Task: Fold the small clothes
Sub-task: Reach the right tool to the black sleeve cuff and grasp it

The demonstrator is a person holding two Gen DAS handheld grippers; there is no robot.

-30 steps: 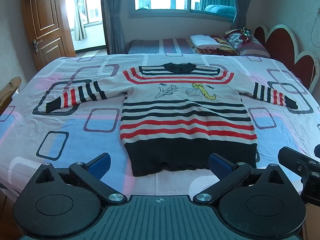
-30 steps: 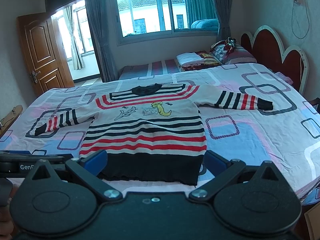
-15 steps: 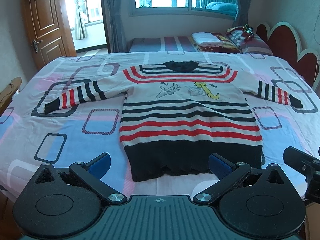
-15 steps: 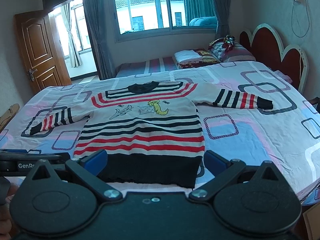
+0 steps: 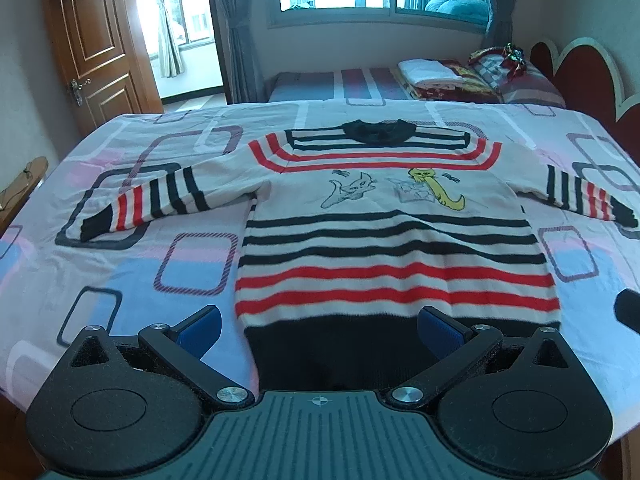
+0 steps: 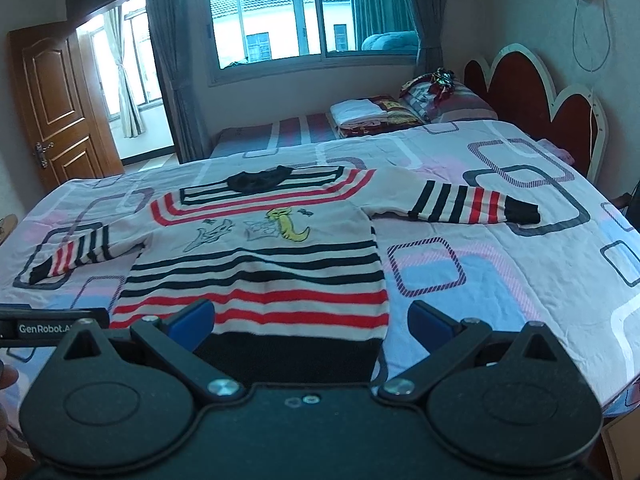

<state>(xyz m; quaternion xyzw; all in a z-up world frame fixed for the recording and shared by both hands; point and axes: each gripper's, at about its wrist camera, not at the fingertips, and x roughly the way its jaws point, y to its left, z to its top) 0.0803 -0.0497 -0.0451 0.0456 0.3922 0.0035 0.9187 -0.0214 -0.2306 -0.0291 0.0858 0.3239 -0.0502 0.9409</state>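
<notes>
- Cream knitted sweater with red and black stripes [image 5: 392, 240] lies flat on the patterned bed sheet [image 5: 132, 264], hem nearest.
- Left gripper [image 5: 318, 326] and right gripper [image 6: 310, 320]: jaws wide, empty, near hem.
- Risk: a pinch taking only the top layer, or snagging the sheet, would skew the fold.

Left wrist view: sweater [image 5: 394, 236] bottom hem hidden behind gripper body; right cuff runs to the frame edge, nearly cut off. Dark object [image 5: 629, 312] at right edge cropped, can't ID. Right wrist view: sweater hem also hidden by gripper body; left gripper [image 6: 52, 326] mostly out of frame, jaws not visible. Sweater's cartoon print too small to read.
</notes>
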